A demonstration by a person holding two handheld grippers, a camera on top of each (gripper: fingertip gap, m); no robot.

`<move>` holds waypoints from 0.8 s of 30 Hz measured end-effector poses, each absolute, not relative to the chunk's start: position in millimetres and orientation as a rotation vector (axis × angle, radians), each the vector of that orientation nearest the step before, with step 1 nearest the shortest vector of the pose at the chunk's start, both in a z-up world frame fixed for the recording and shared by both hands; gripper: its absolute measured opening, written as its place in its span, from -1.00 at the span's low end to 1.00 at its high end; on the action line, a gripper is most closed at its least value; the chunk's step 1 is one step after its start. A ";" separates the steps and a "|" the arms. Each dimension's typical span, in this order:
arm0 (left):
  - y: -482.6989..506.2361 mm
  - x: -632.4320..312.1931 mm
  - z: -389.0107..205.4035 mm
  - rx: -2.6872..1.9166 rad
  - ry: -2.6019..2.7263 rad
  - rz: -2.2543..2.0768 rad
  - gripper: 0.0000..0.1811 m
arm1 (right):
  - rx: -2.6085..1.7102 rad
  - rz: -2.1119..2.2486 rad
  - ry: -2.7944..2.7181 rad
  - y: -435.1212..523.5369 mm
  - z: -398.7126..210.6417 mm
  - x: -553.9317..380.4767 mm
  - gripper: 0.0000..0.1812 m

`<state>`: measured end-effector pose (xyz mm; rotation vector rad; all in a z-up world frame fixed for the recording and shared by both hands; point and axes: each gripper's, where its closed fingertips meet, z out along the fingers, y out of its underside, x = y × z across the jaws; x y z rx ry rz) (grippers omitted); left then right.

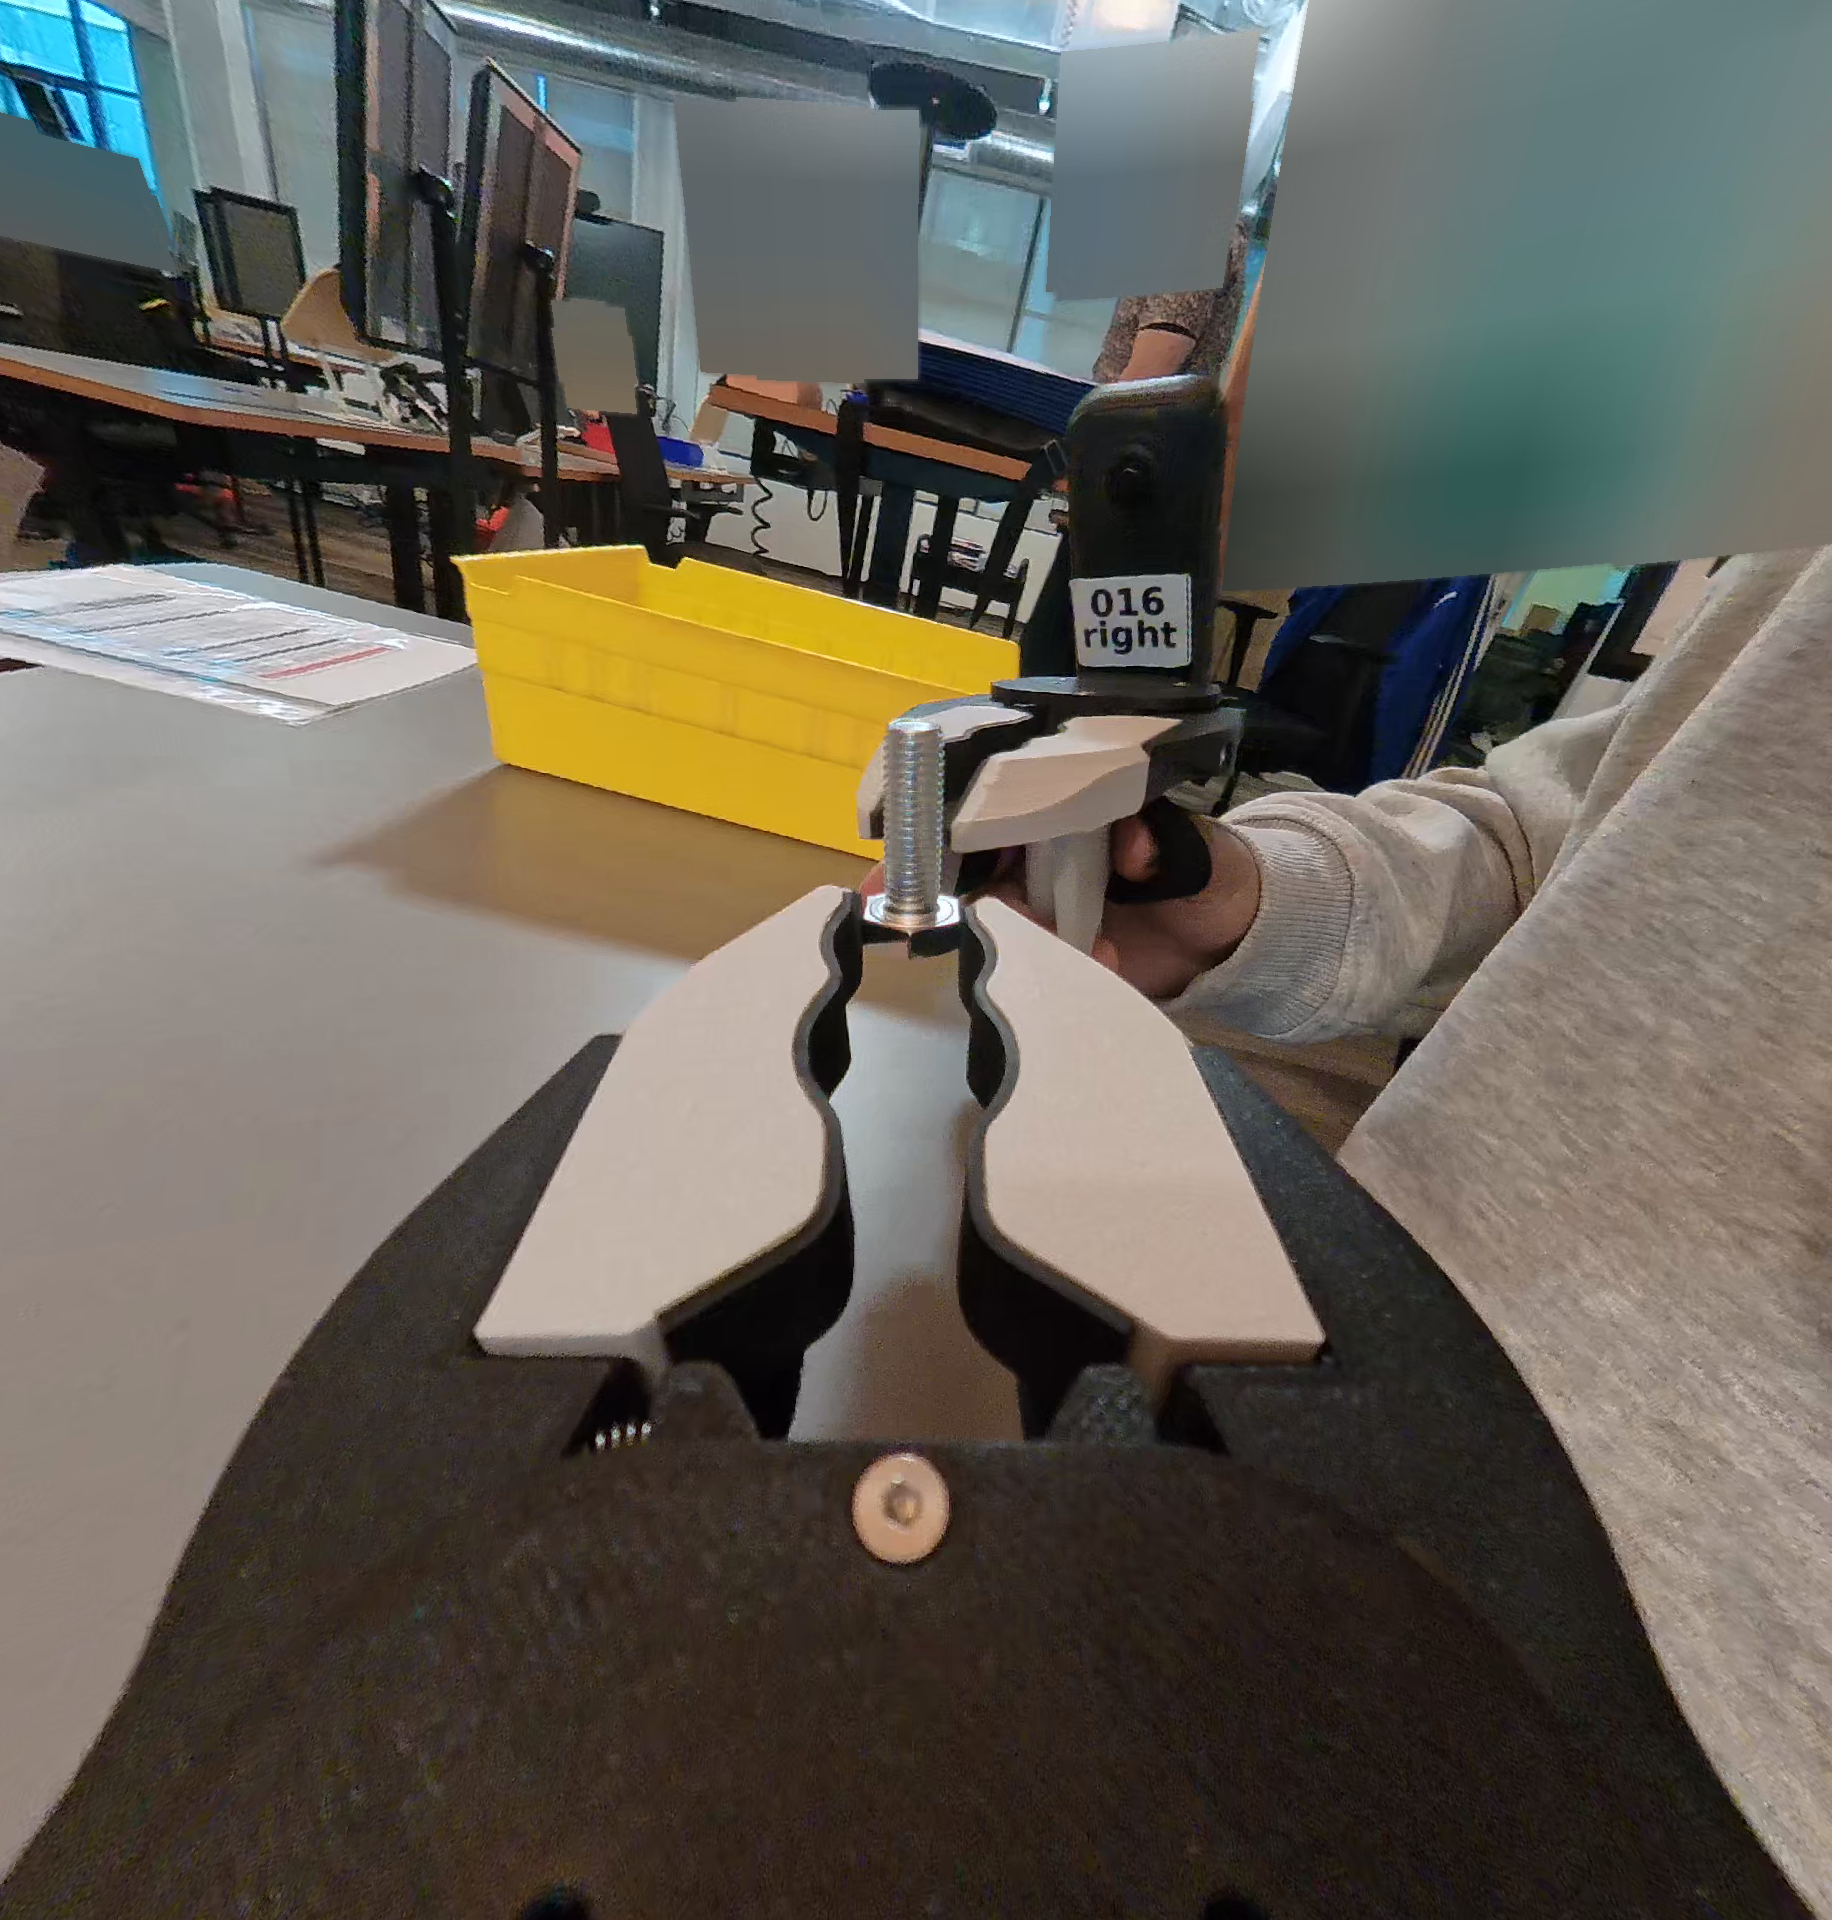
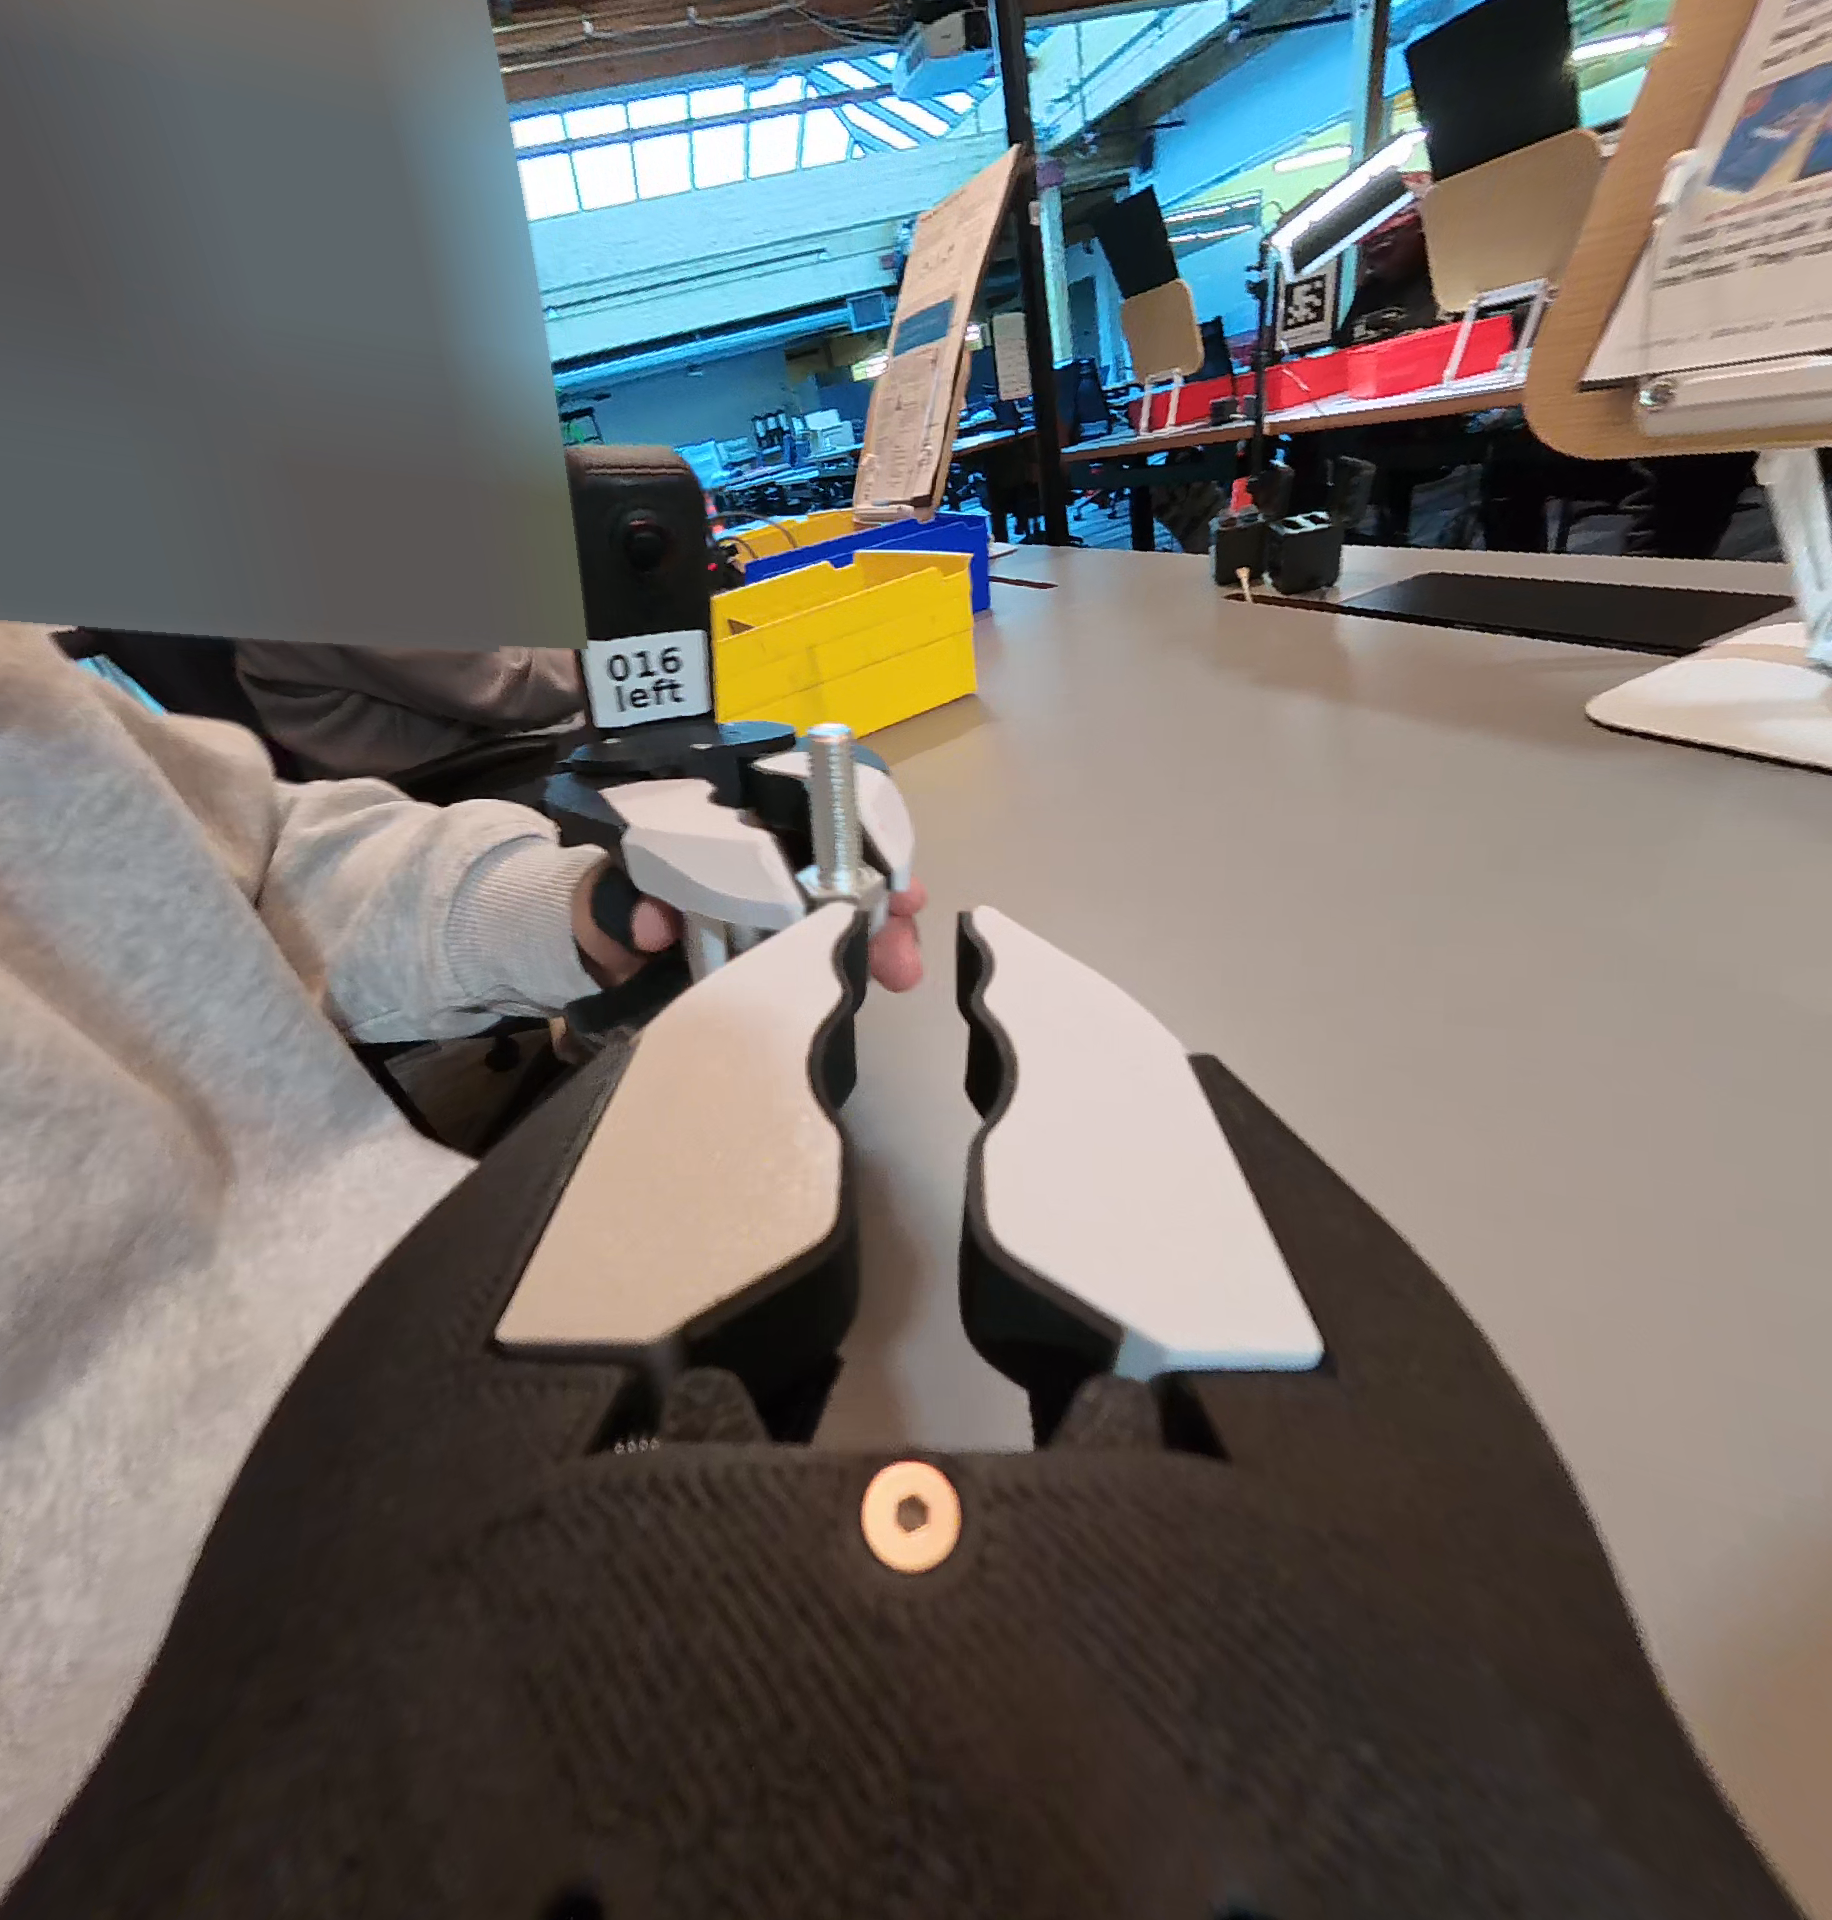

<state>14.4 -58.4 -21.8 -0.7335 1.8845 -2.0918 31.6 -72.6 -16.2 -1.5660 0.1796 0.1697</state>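
My left gripper is shut on the hex head of a silver bolt. The bolt is held above the grey table with its threaded shaft pointing straight up. The right gripper sits just behind the shaft there, one white finger showing, held by a hand in a grey sleeve. In the right wrist view my right gripper is open and empty. Its left fingertip is just beside the bolt, which the left gripper holds.
A yellow bin stands on the table behind the grippers. It also shows in the right wrist view with a blue bin behind it. A sleeved paper sheet lies far left. A white document stand and a black mat are at the right. My left and right fingertips are right by each other.
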 end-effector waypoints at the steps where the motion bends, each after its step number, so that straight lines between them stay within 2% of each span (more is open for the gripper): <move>1: -55.9 14.5 -21.4 -0.739 1.876 -2.085 -0.80 | -1.564 0.179 0.189 -71.5 -16.6 33.8 -0.82; 14: 4.2 -6.8 0.6 -0.858 1.683 -1.901 -0.80 | -1.664 0.210 0.070 -4.9 -32.9 33.7 -0.81; 17: 24.8 -18.2 9.4 -0.933 1.620 -1.833 -0.80 | -1.714 0.248 -0.002 28.9 -29.7 24.4 -0.75; 24: 80.7 -57.2 41.7 -0.988 1.429 -1.588 -0.80 | -2.049 0.286 -0.160 155.4 -31.6 21.7 -0.77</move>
